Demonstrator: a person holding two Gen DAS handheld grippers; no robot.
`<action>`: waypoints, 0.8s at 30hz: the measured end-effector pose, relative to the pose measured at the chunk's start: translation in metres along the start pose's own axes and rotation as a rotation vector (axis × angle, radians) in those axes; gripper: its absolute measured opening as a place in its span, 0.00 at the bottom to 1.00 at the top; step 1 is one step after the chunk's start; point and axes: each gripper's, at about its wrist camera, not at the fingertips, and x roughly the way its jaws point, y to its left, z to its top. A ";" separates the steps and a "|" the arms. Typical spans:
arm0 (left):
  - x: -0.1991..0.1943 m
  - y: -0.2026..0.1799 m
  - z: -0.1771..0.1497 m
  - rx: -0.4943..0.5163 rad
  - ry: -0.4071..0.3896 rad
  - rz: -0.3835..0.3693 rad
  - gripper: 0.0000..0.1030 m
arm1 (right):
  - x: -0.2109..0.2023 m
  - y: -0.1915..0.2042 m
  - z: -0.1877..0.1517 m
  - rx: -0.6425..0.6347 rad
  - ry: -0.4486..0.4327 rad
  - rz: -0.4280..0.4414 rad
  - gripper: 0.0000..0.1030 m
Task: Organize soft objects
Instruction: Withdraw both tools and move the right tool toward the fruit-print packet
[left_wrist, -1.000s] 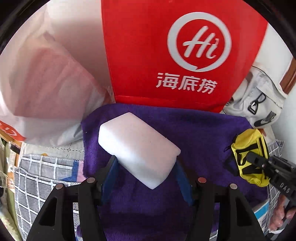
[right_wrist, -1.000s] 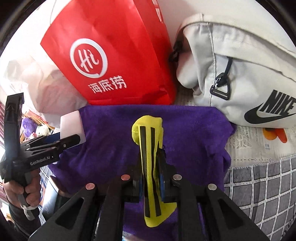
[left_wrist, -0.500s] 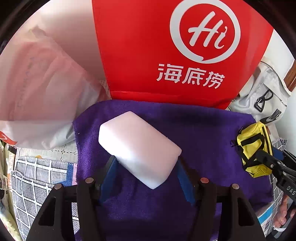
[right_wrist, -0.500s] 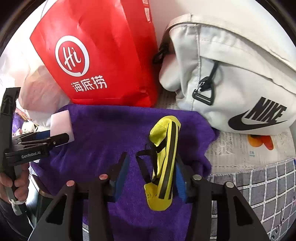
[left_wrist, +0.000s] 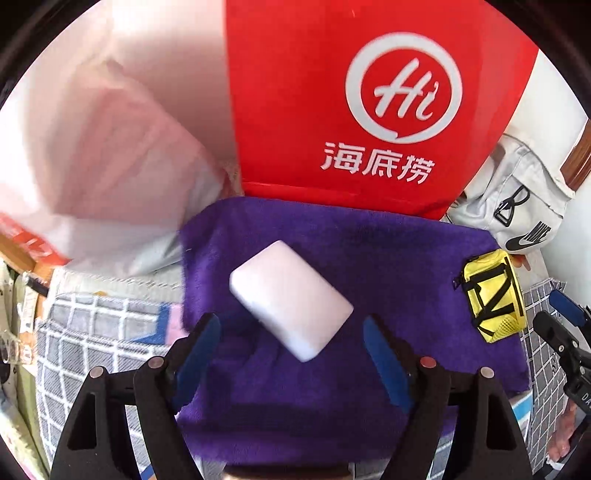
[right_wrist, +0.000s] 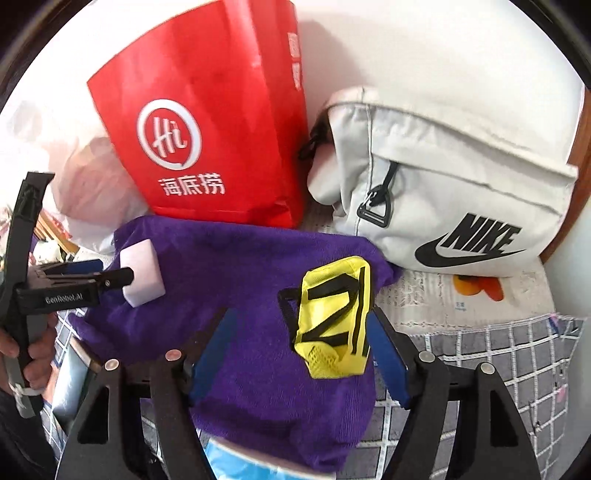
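Note:
A white sponge block (left_wrist: 291, 299) lies tilted on the purple towel (left_wrist: 388, 251). My left gripper (left_wrist: 291, 354) sits just behind it; its jaws are opening and the blue pads (left_wrist: 199, 350) stand clear of the sponge's sides. A yellow pouch with black straps (right_wrist: 334, 317) lies on the towel's right part (right_wrist: 240, 266). My right gripper (right_wrist: 301, 354) straddles it with jaws opening, and the right pad (right_wrist: 388, 354) is close to the pouch's edge but not pressing it. The pouch (left_wrist: 493, 295) also shows in the left wrist view.
A red paper bag (left_wrist: 295, 110) stands behind the towel, a grey Nike bag (right_wrist: 461, 184) to its right, a white plastic bag (left_wrist: 110, 166) to its left. Checked cloth (right_wrist: 498, 350) covers the surface around. A person's hand (right_wrist: 22, 354) holds the left gripper.
Both grippers have opened and let go: the sponge and the yellow pouch now rest on the towel. Both grippers have drawn back a little, the right one turning.

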 end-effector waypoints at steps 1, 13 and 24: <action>-0.006 0.001 -0.003 -0.004 -0.007 0.008 0.77 | -0.005 0.003 -0.002 -0.001 -0.009 -0.005 0.71; -0.098 0.007 -0.068 0.040 -0.067 0.048 0.77 | -0.086 0.031 -0.059 0.018 -0.113 0.001 0.71; -0.146 0.003 -0.146 0.049 -0.085 0.037 0.77 | -0.130 0.049 -0.146 0.012 -0.043 -0.009 0.72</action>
